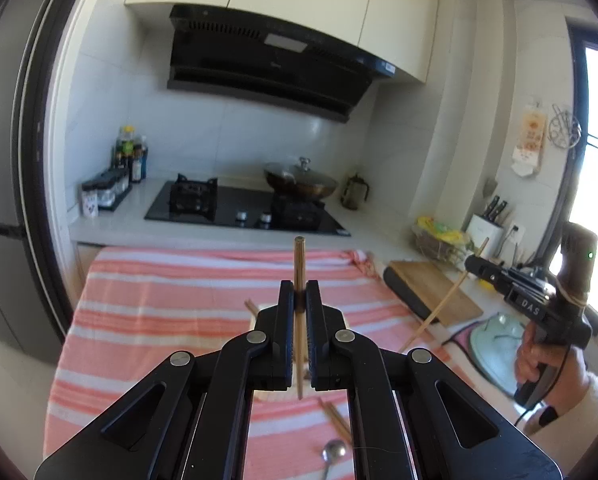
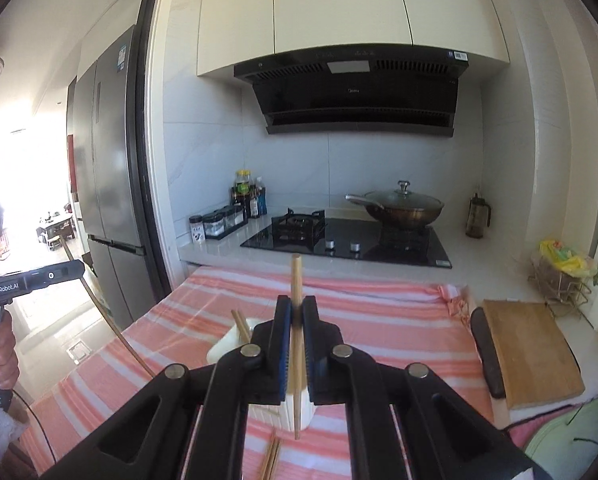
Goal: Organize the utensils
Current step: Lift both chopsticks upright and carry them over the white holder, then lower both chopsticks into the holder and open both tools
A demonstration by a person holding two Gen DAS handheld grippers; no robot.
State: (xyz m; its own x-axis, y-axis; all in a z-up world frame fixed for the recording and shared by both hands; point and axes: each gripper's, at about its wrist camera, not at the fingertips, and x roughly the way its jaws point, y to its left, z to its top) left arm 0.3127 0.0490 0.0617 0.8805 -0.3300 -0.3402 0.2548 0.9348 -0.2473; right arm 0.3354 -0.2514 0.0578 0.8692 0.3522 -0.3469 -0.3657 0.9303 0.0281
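Observation:
My left gripper (image 1: 299,300) is shut on a wooden chopstick (image 1: 299,264) and holds it upright above the pink striped cloth (image 1: 159,312). My right gripper (image 2: 297,314) is shut on another wooden chopstick (image 2: 296,280), also upright, over a white utensil holder (image 2: 227,346) that has chopsticks (image 2: 241,326) standing in it. The right gripper also shows at the right of the left wrist view (image 1: 473,262) with its chopstick (image 1: 439,308) slanting down. More loose chopsticks (image 1: 335,416) and a metal spoon (image 1: 333,450) lie on the cloth near me.
A gas hob (image 2: 347,238) with a lidded wok (image 2: 403,206) stands behind the cloth. Spice jars and bottles (image 2: 227,216) stand at the back left. A wooden cutting board (image 2: 531,348), a wire basket (image 2: 563,276) and a pale green lid (image 1: 499,348) are on the right. A fridge (image 2: 107,184) stands left.

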